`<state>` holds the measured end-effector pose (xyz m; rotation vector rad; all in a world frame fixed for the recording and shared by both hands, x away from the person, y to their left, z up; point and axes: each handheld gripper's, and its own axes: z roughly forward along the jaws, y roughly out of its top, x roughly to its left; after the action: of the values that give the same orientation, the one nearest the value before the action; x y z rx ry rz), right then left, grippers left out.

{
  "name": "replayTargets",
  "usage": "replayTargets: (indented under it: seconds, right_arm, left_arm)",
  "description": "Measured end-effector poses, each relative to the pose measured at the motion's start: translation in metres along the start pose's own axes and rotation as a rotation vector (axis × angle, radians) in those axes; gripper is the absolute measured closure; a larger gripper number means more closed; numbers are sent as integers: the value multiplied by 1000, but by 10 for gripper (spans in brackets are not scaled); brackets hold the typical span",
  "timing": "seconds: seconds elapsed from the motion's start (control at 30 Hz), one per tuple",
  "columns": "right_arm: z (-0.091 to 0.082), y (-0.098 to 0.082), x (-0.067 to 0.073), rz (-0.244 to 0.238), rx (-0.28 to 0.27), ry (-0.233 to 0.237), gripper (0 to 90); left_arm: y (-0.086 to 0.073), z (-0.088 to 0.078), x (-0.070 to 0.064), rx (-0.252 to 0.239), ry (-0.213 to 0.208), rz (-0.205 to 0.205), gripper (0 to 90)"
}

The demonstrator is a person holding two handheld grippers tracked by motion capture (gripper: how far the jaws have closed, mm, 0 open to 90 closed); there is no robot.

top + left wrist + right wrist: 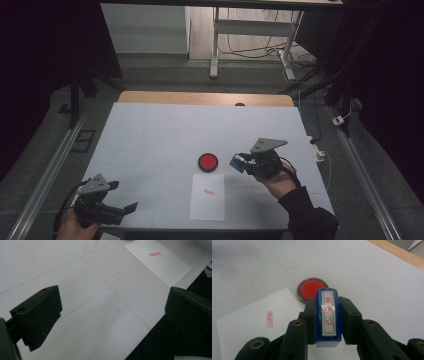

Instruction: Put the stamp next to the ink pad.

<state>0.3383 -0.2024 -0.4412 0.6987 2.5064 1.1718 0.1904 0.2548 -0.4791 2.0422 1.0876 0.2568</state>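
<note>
One blue stamp (327, 317), one red ink pad (207, 162), one stamped paper sheet (207, 197)

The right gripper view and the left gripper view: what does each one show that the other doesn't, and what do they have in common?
The right gripper view alone shows the blue rectangular stamp with red characters clamped between the right tongs, the round red ink pad in its dark rim and the table's wooden edge strip.

The left gripper view alone shows the left tongs standing wide apart with nothing between them, near the table's dark front edge.

Both show the white sheet of paper with its small red stamped mark, lying on the white tabletop.
</note>
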Motion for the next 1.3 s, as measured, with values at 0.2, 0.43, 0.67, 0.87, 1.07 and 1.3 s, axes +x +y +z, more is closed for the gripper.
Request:
replayTargets:
  seconds: [0.2, 0.43, 0.67, 0.87, 1.07, 1.3]
  right_arm:
    - [-2, -8, -12, 19, 19, -48, 695]
    - [-3, -15, -25, 48, 25, -86, 694]
    - [1, -20, -31, 54, 38, -100, 693]
    - [7, -25, -35, 61, 63, -106, 693]
    - [14, -31, -40, 74, 87, -102, 692]
    - [21, -36, -44, 76, 123, -99, 692]
  left_arm:
    - [-1, -2, 1, -7, -6, -5, 20]
    - [-1, -1, 0, 1, -8, 11, 24]
    - [0, 1, -1, 13, -10, 24, 26]
    - [0, 1, -1, 17, -11, 24, 28]
    - [0, 1, -1, 16, -10, 21, 31]
    - [0, 1, -1, 14, -10, 17, 32]
